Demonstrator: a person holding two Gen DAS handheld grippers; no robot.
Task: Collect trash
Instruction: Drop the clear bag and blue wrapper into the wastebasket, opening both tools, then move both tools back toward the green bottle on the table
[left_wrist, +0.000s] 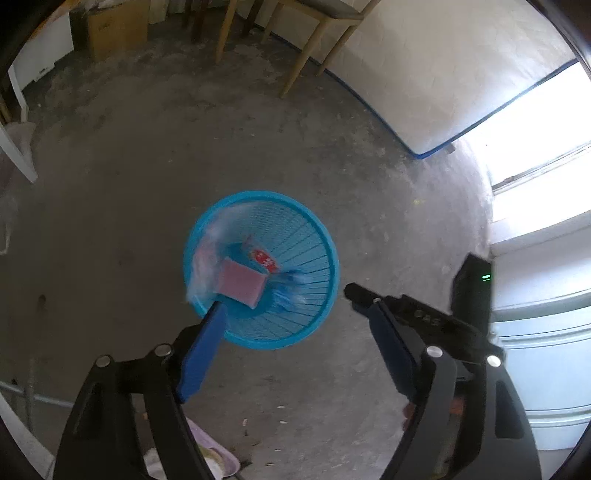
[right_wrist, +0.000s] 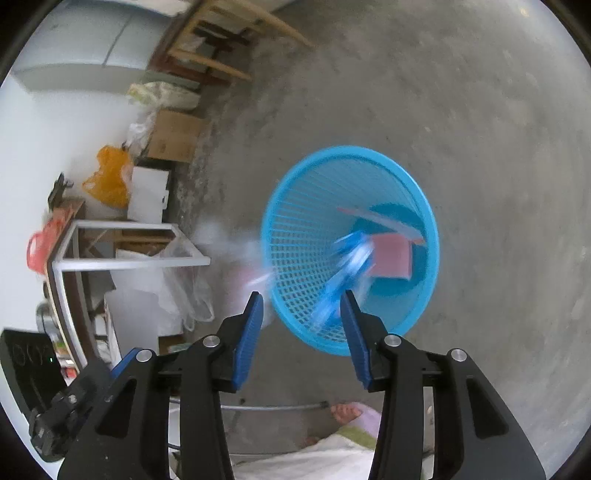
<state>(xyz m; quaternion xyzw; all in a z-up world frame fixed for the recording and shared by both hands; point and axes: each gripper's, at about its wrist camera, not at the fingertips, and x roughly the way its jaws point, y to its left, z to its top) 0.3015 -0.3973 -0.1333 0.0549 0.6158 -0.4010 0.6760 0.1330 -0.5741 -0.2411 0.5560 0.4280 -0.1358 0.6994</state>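
Observation:
A blue mesh basket (left_wrist: 314, 236) stands on the concrete floor and shows in the right wrist view (right_wrist: 295, 221) too. In it lie a pink sponge (left_wrist: 242, 282), a red and white wrapper (left_wrist: 264, 258) and blurred blue-white plastic (left_wrist: 288, 291). The sponge (right_wrist: 393, 256) and the blurred blue-white plastic (right_wrist: 343, 269), caught in motion over the rim, show in the right wrist view. My left gripper (left_wrist: 295, 299) is open and empty above the basket. My right gripper (right_wrist: 301, 299) is open and empty just over the basket's near rim.
A mattress (left_wrist: 443, 74) leans at the back right, wooden chair legs (left_wrist: 295, 55) behind the basket. A white frame table (right_wrist: 129, 243), cardboard box (right_wrist: 173, 136), bags and shelves stand to the left. The person's bare foot (right_wrist: 347, 411) is below the right gripper.

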